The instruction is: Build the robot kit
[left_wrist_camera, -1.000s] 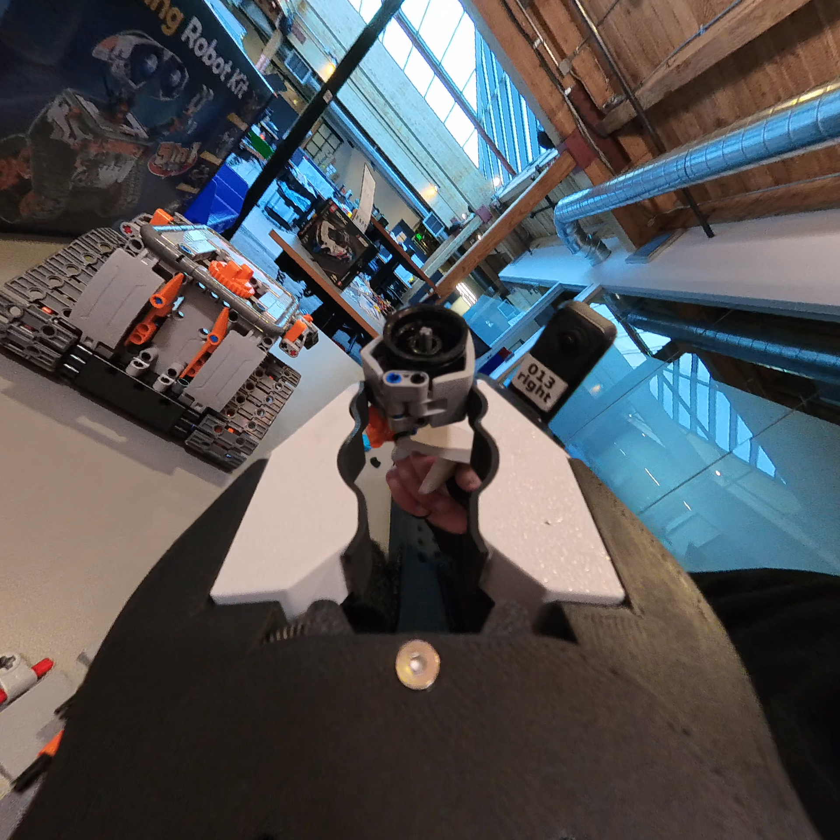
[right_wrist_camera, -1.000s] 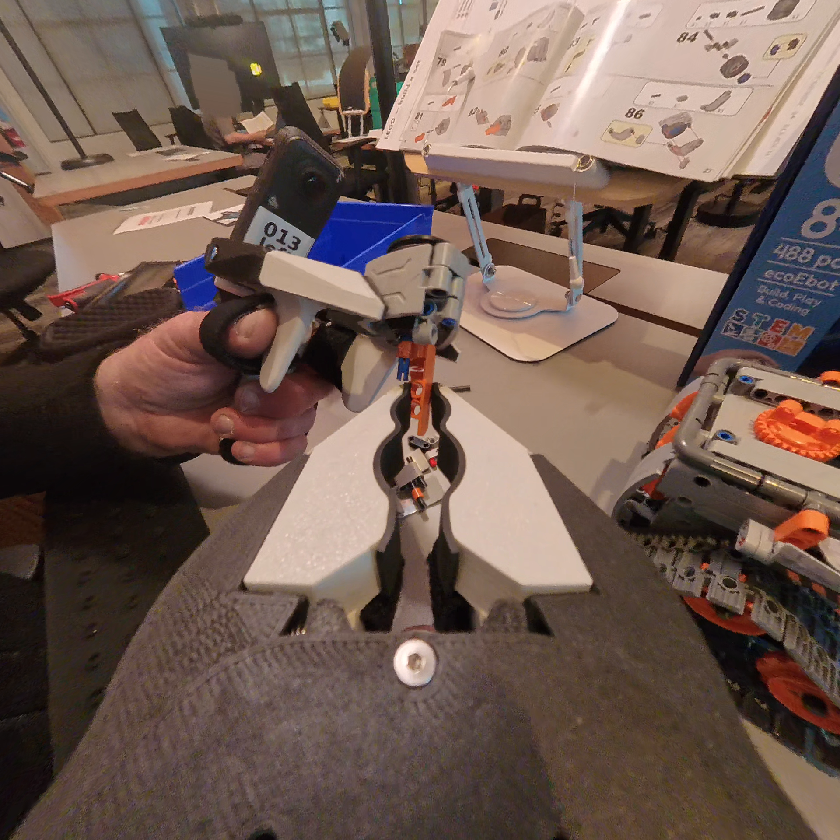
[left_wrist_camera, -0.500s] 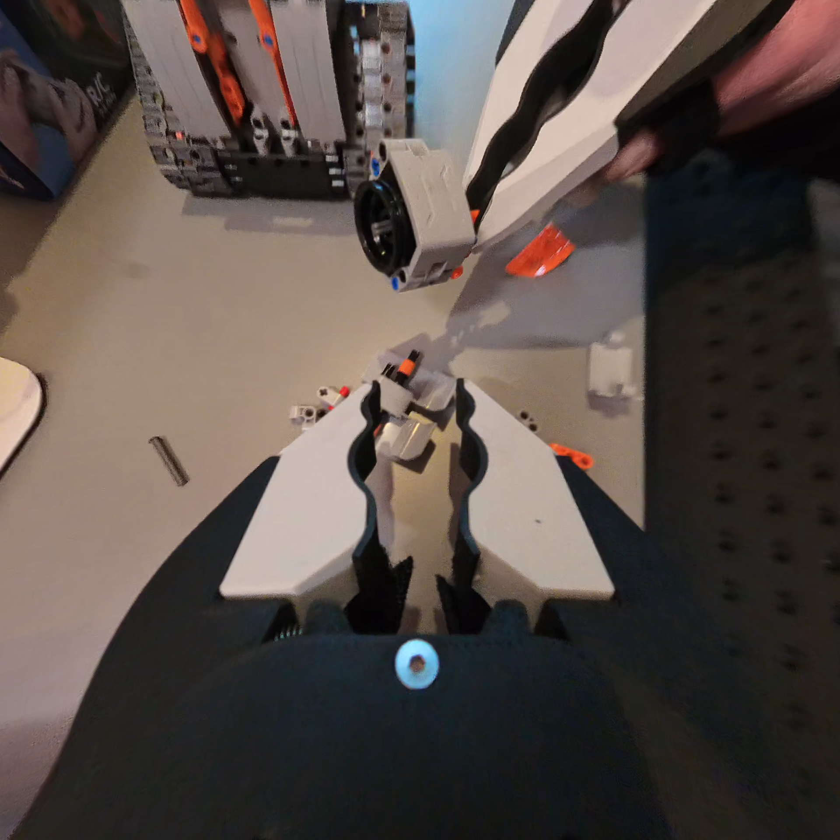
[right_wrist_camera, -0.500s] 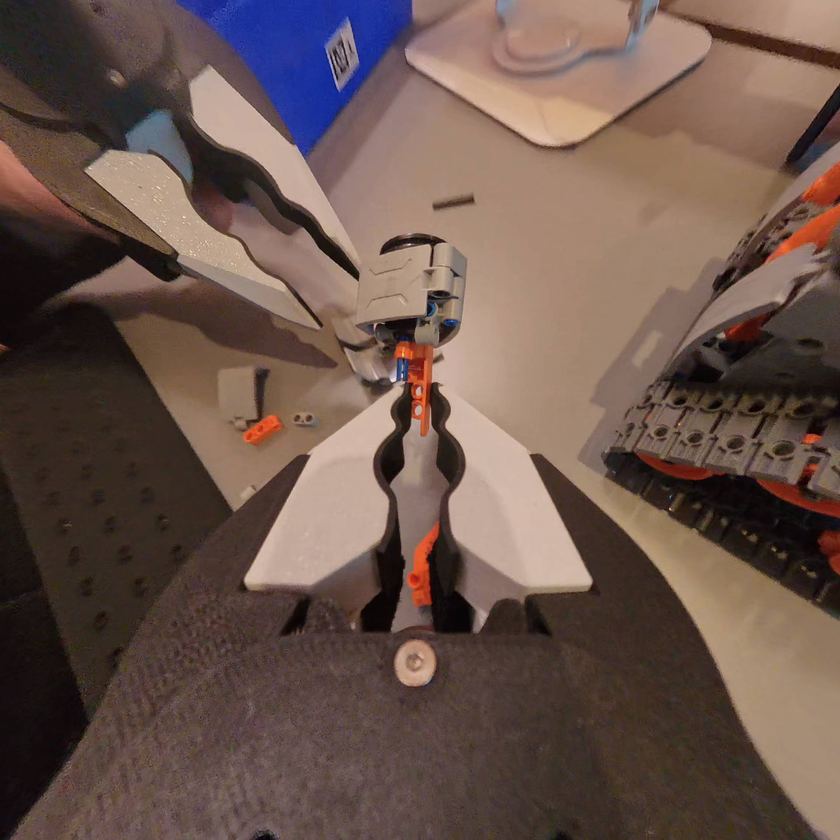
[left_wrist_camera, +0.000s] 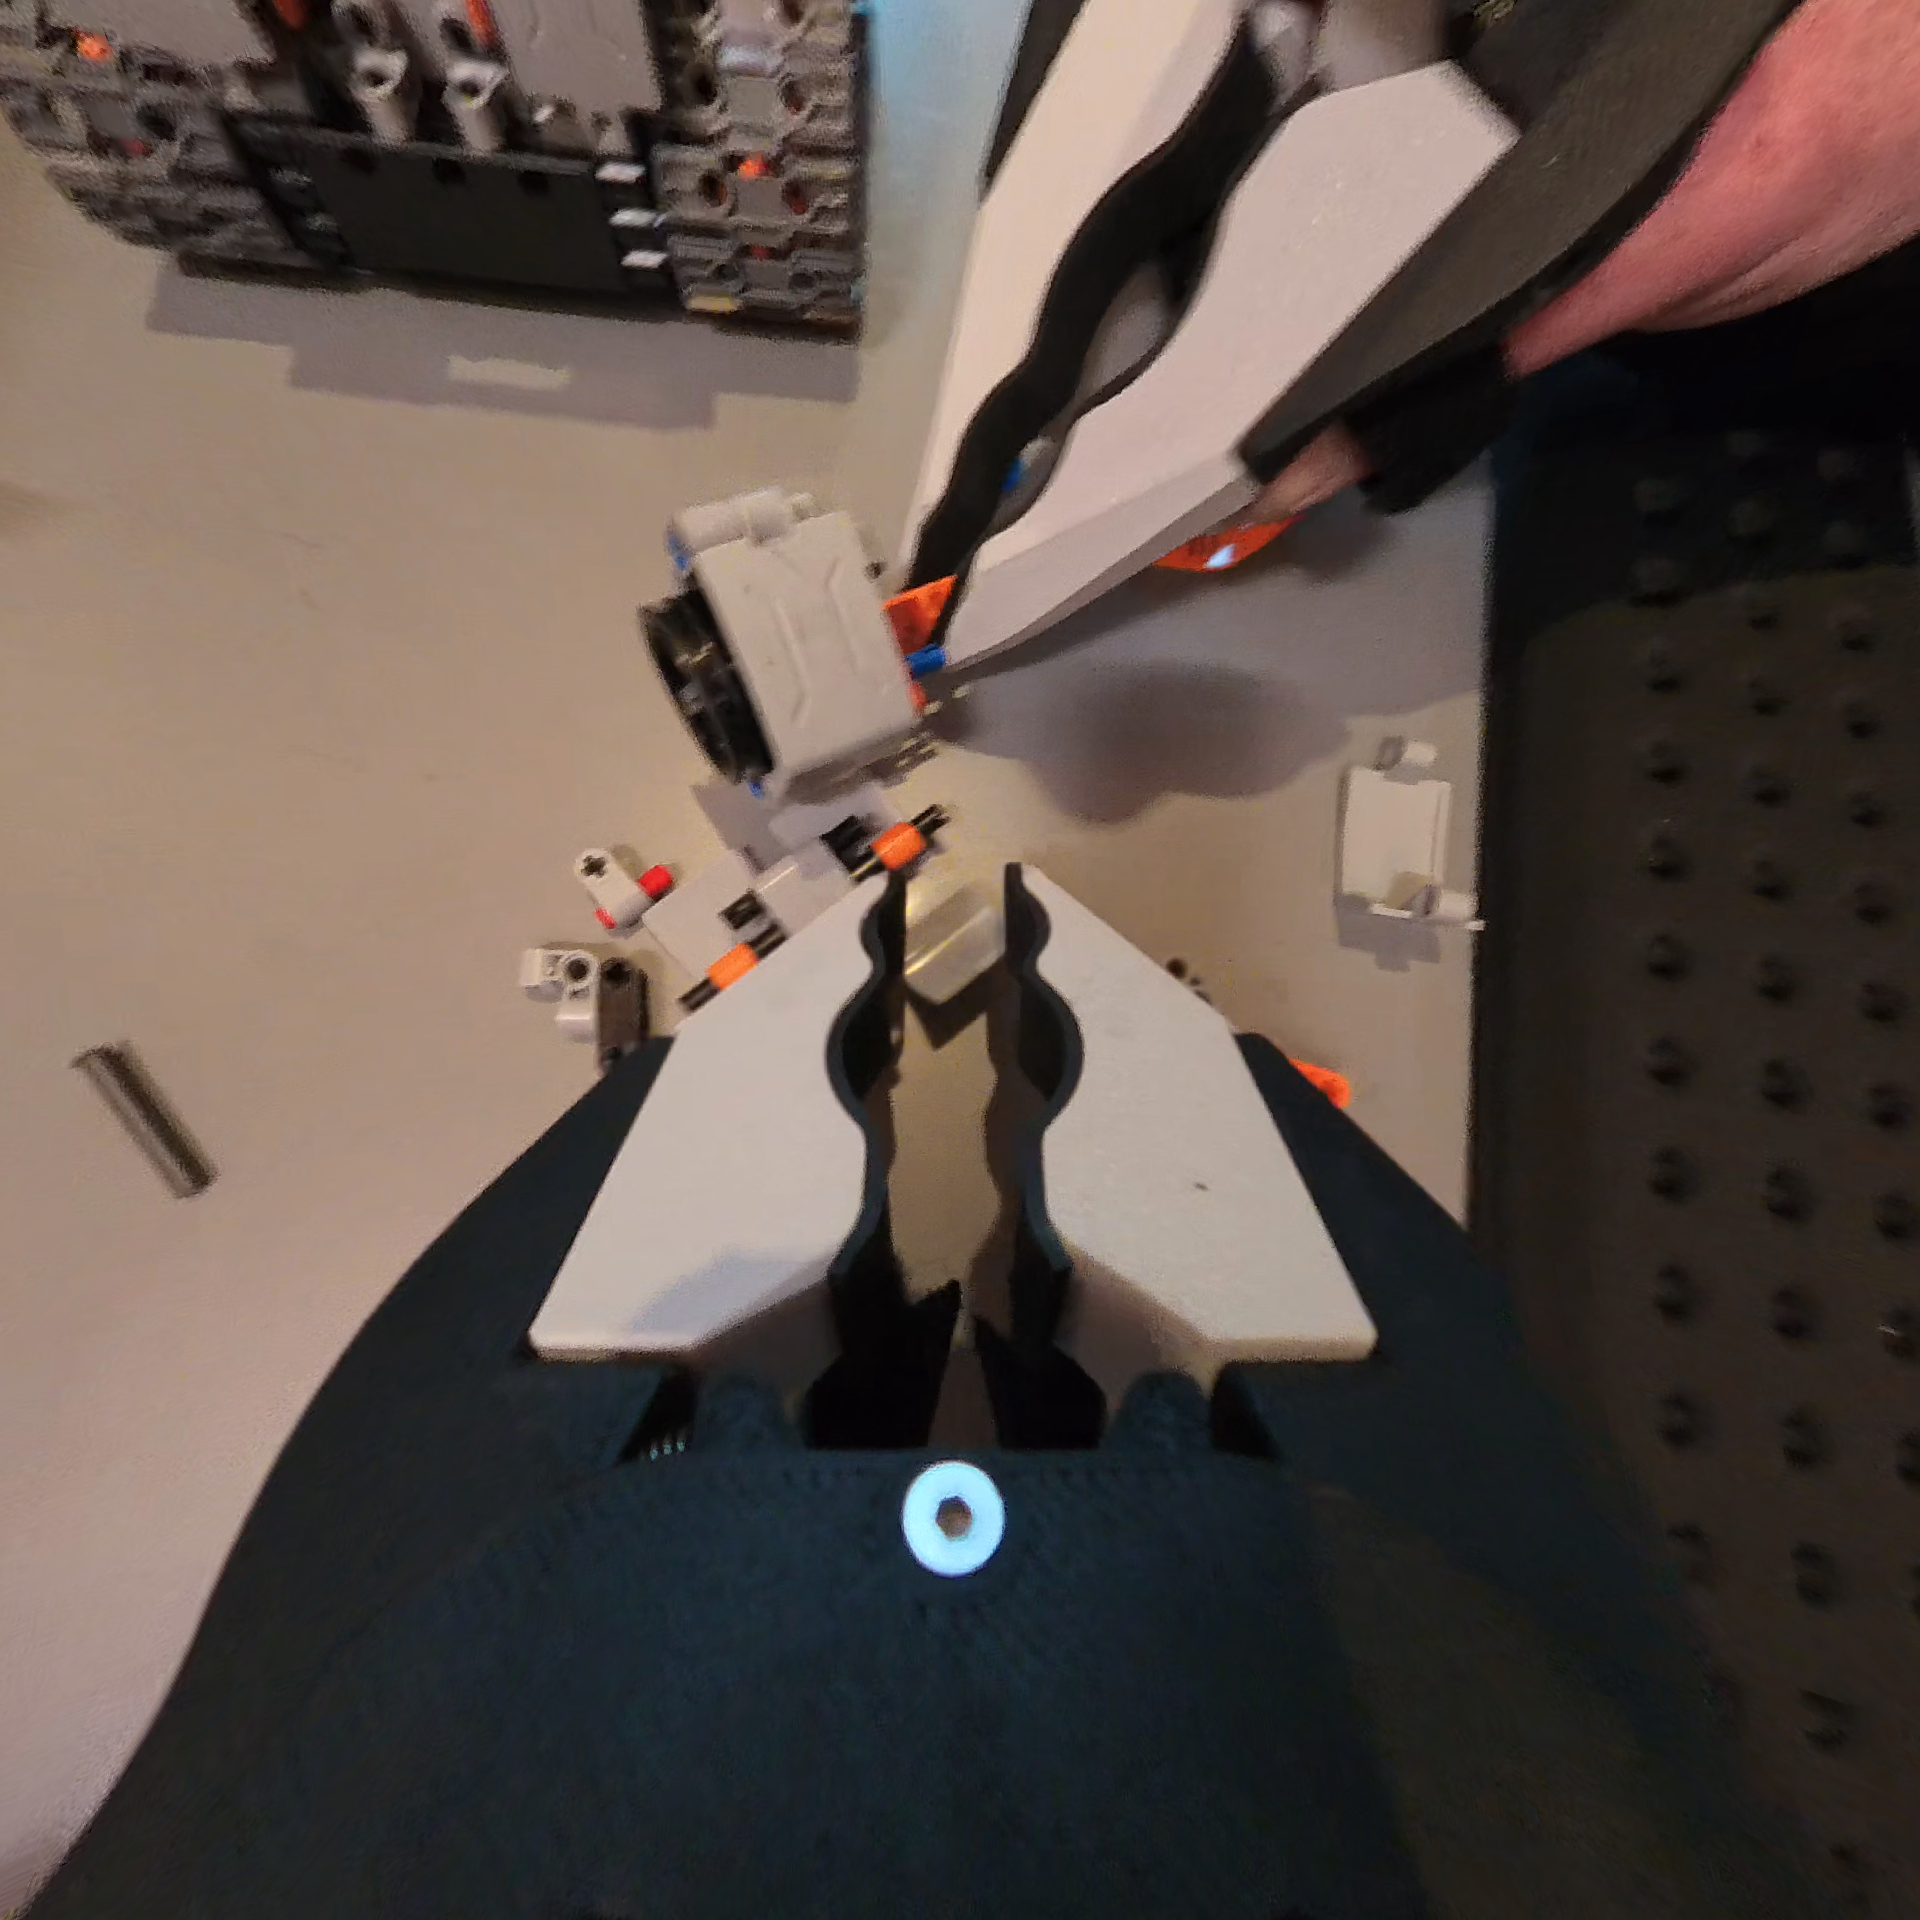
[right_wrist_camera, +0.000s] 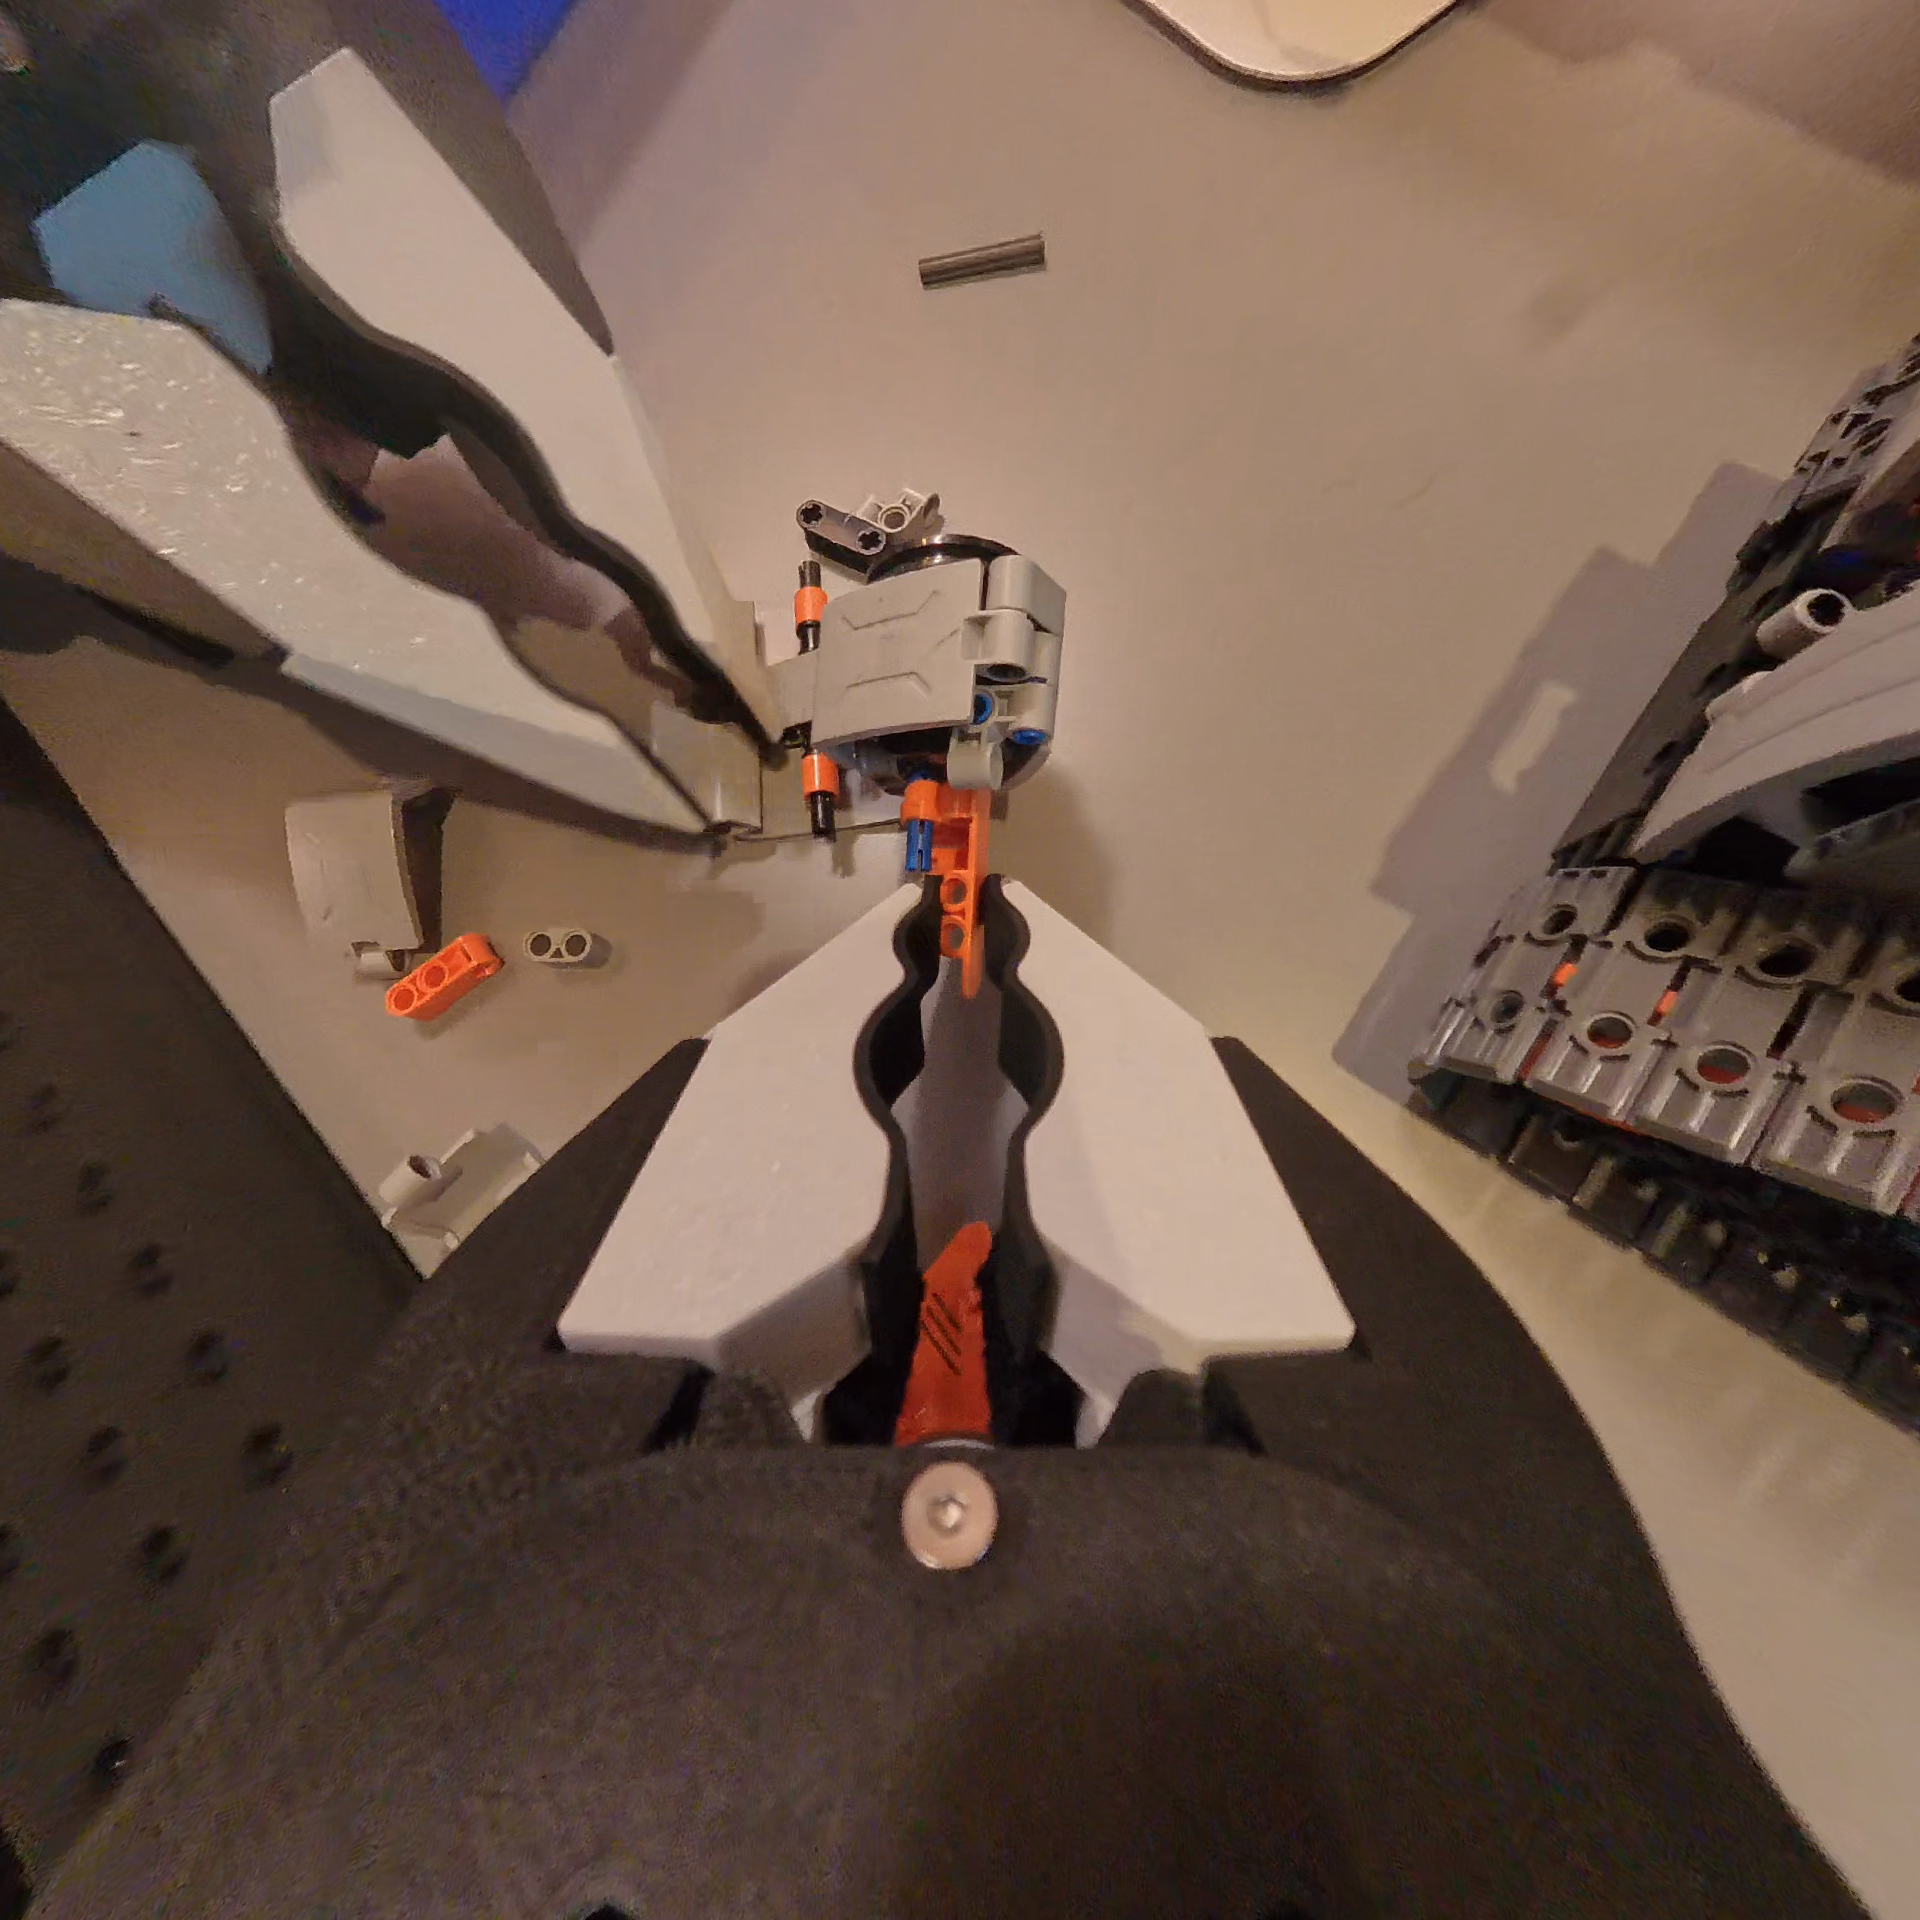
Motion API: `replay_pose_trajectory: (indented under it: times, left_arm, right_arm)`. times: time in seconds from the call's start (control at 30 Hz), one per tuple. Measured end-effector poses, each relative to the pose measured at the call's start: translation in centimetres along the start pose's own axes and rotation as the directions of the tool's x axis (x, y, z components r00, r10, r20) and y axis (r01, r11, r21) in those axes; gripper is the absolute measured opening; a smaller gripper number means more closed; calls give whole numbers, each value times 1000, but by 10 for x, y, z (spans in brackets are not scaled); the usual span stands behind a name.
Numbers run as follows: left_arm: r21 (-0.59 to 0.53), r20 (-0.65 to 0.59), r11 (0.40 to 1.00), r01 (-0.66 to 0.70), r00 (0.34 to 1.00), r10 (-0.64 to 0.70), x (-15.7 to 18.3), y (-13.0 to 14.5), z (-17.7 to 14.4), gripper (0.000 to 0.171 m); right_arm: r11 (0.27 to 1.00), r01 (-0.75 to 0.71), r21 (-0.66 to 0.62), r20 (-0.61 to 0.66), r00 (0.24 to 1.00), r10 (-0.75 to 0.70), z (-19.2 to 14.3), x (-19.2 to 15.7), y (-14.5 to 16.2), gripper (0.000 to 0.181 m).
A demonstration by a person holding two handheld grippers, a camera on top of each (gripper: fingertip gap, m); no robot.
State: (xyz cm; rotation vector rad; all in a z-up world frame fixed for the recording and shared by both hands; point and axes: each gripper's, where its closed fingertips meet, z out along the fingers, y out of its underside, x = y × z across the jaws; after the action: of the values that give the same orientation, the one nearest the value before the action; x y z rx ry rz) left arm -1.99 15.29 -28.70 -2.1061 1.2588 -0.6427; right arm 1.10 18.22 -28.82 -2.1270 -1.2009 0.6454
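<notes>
Beige tabletop (left_wrist_camera: 312, 727) lies under both tools. The left gripper (left_wrist_camera: 951, 883) has its jaws a little apart astride a pale grey block (left_wrist_camera: 951, 940) at the tips; whether they pinch it I cannot tell. Just beyond and left of them lie a small axle assembly (left_wrist_camera: 769, 904) and loose connectors (left_wrist_camera: 623, 883).

The right gripper (right_wrist_camera: 961, 894) has its jaws clamped on an orange beam (right_wrist_camera: 966, 925), which carries a grey motor unit (right_wrist_camera: 914, 665) just past the tips, close above the left jaws. An orange panel (right_wrist_camera: 945, 1340) lies beneath.

Bare surface opens to the left, apart from a dark pin (left_wrist_camera: 145, 1117). A black perforated mat (left_wrist_camera: 1714, 1039) borders the right, and a tracked model (left_wrist_camera: 468, 156) closes the far side.
</notes>
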Motion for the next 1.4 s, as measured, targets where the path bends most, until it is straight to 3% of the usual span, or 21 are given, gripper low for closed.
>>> replay_pose_trajectory:
  times: [0.1, 0.17, 0.33, 0.53, 0.77, 0.87, 0.93, 0.97, 1.03, 1.1, 1.13, 1.27, 1.4]
  left_arm:
    - [38, 9, 999, -23, 1000, 23, -1, -9, -10, 20]
    - [5, 75, 999, -32, 997, 31, -19, -5, -15, 23]
    - [-131, 78, 988, -88, 992, 98, -29, 14, -2, 26]
    - [-111, 74, 993, -35, 996, 44, -19, 10, 6, 24]
    - [-31, 272, 992, 122, 956, -109, -28, 7, 5, 23]
    - [24, 218, 980, 197, 956, -197, -13, 5, 9, 24]
    - [23, 197, 980, 200, 960, -200, -7, 3, 7, 48]
    - [16, 187, 985, 174, 967, -174, -4, 1, 4, 49]
    - [6, 152, 995, 104, 983, -104, 3, -4, -1, 40]
    - [2, 144, 999, 52, 988, -52, 2, -9, -3, 43]
    - [11, 113, 1000, 20, 993, -21, 6, -13, -2, 34]
    - [-85, 33, 996, -5, 999, 8, 8, -1, 17, 33]
    - [-60, 55, 998, 2, 998, 1, 4, -4, 22, 23]
  right_arm:
    - [1000, -3, 9, -1, 1000, 3, -2, 1, 0, 5]
    - [1000, 2, 9, -8, 1000, -2, -3, 2, 1, 5]
    - [1000, -13, 11, 15, 1000, 13, -3, 1, 2, 5]
    - [1000, -21, 7, 22, 1000, 20, -3, 3, 4, 5]
    - [1000, -24, 15, -1, 1000, 24, -11, 10, 4, 5]
    - [999, -37, 18, 0, 999, 37, -10, 12, 5, 5]
    - [999, -36, 12, 6, 999, 35, -8, 10, 6, 5]
    - [1000, -29, 9, 3, 1000, 29, -7, 10, 6, 5]
    - [1000, -26, 14, 2, 1000, 26, -9, 9, 5, 5]
    - [999, -27, 17, 3, 1000, 27, -11, 10, 5, 5]
    - [999, -29, 19, 3, 1000, 29, -12, 11, 4, 5]
    - [1000, -29, 7, 9, 1000, 28, -13, 8, 8, 5]
    - [999, -33, 1, 10, 999, 33, -15, 8, 12, 5]
